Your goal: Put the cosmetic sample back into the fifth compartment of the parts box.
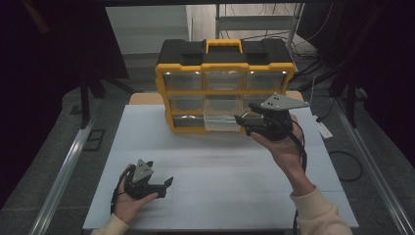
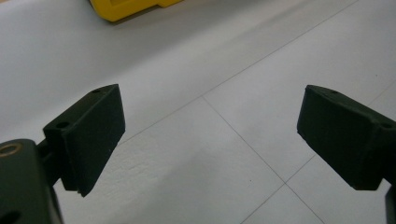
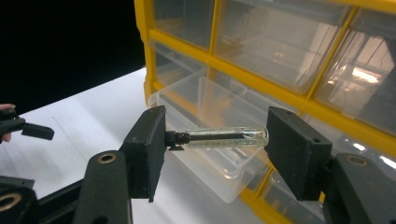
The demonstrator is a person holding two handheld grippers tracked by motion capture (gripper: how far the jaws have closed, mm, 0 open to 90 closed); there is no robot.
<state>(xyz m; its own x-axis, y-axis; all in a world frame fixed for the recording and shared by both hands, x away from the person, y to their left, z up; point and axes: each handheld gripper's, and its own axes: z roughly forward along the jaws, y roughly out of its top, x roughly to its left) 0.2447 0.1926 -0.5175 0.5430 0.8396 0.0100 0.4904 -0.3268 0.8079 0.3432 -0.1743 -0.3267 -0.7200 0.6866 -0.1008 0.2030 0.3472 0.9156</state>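
Nearest the person, low on the left of the white table [image 1: 220,166], the left tongs [image 1: 166,185] rest in a hand just above the surface. Its own view shows the two black pads [image 2: 91,135] spread wide apart with bare table between them, holding nothing.

Farther up and to the right, the right tongs [image 1: 243,117] are lifted off the table in the other hand, pointing left toward the front of the yellow organizer. Seen along these tongs [image 3: 215,137], the pads are closed on a small clear vial [image 3: 224,137] with a black cap; it lies lengthwise between them, cap end against the left pad and glass end against the right. A dark thin piece seems to run inside the glass, though the reflections make that hard to read.

Just behind and below the vial, the clear drawer [image 3: 205,140] in the middle of the bottom row stands pulled out, open at the top.

At the back of the table stands the yellow organizer [image 1: 225,88], with clear drawers in three rows and a black top with a yellow handle.
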